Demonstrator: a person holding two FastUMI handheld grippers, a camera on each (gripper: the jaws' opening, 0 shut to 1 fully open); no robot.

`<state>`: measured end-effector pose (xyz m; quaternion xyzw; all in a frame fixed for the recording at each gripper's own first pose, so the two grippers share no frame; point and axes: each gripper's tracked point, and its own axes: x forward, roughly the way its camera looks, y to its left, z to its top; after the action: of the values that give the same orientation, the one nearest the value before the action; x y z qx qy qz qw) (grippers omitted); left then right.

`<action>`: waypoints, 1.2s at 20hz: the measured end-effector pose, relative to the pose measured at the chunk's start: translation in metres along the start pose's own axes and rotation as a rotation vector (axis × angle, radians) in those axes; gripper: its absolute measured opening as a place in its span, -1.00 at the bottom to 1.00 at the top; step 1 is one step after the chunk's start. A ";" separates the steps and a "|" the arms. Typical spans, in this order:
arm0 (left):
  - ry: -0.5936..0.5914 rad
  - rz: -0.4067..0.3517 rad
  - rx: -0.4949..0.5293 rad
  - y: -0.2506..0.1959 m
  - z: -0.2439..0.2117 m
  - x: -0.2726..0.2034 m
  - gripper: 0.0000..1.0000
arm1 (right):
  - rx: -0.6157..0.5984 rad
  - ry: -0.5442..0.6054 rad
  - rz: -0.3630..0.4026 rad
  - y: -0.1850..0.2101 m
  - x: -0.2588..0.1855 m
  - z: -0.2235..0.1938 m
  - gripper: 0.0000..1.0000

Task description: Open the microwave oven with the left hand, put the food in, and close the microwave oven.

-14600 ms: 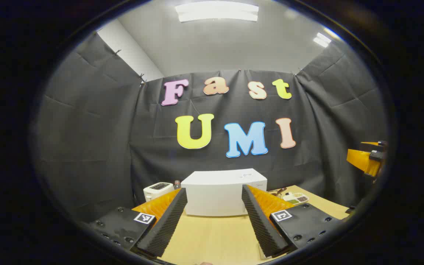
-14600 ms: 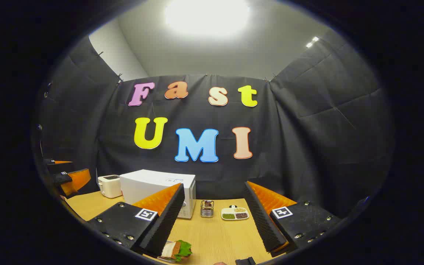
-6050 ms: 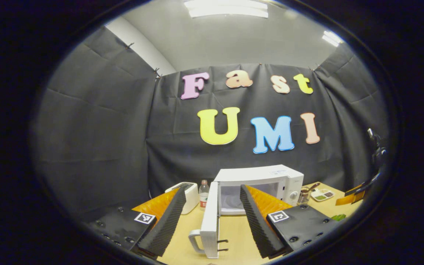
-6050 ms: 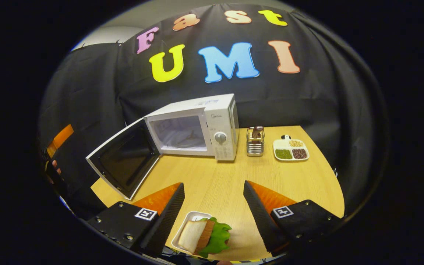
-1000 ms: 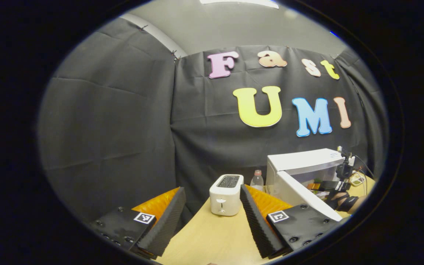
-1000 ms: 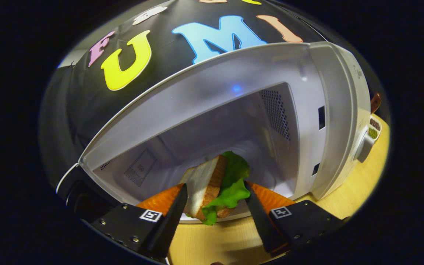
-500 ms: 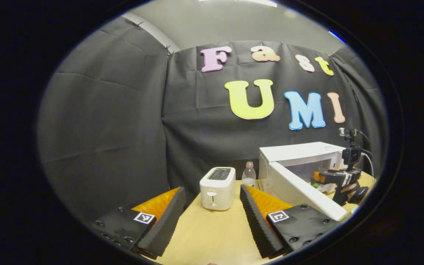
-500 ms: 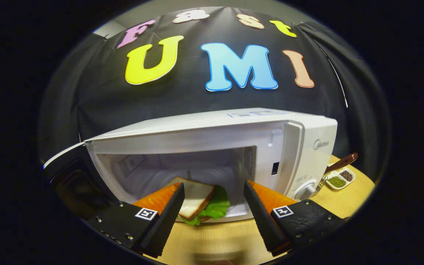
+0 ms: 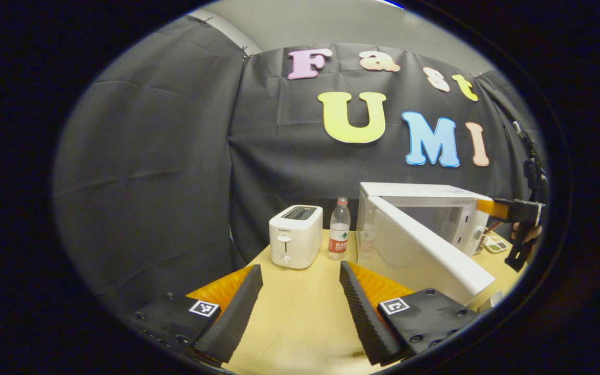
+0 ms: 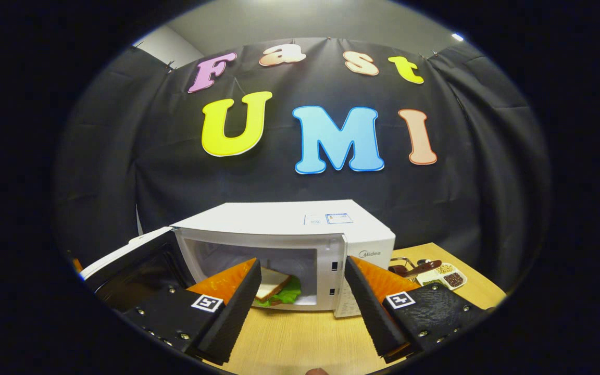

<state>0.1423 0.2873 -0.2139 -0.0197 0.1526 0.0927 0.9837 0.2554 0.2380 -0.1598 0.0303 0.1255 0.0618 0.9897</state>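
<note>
Inside the microwave point(image 10: 284, 245) the food point(image 10: 274, 290) sits, door point(image 9: 425, 245) wide open. My right gripper point(image 10: 300, 302) is spread and empty, so placing looks done. Next I'd bring my left gripper point(image 9: 297, 304), also spread and empty, behind the door to close it.

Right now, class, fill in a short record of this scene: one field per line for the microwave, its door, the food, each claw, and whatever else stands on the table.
microwave: white microwave, on the wooden table
door: microwave door swung open
food: sandwich with lettuce, lying inside the microwave
left claw: left claw open, holding nothing, over the table near the door
right claw: right claw open, holding nothing, in front of the microwave
other items: white toaster and water bottle left of the microwave; compartment dish to its right
step left: close the door
</note>
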 end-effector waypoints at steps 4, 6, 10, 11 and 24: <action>0.048 0.029 -0.022 -0.010 -0.019 -0.013 0.90 | -0.001 0.010 0.034 -0.021 -0.033 0.000 0.96; 0.028 0.039 -0.039 -0.017 -0.015 -0.018 0.80 | -0.009 0.012 0.052 -0.032 -0.046 0.002 0.96; 0.045 0.063 -0.058 -0.033 -0.018 -0.025 -0.35 | -0.023 0.000 0.056 -0.060 -0.070 0.006 0.96; 0.039 0.067 -0.063 -0.036 -0.020 -0.024 -0.55 | -0.021 -0.004 0.056 -0.066 -0.075 0.007 0.96; 0.025 -0.027 0.006 -0.142 -0.006 -0.037 -0.80 | 0.001 -0.014 0.055 -0.141 -0.134 0.011 0.96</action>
<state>0.1330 0.1407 -0.2065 -0.0201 0.1648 0.0787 0.9830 0.1450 0.0802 -0.1274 0.0346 0.1177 0.0886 0.9885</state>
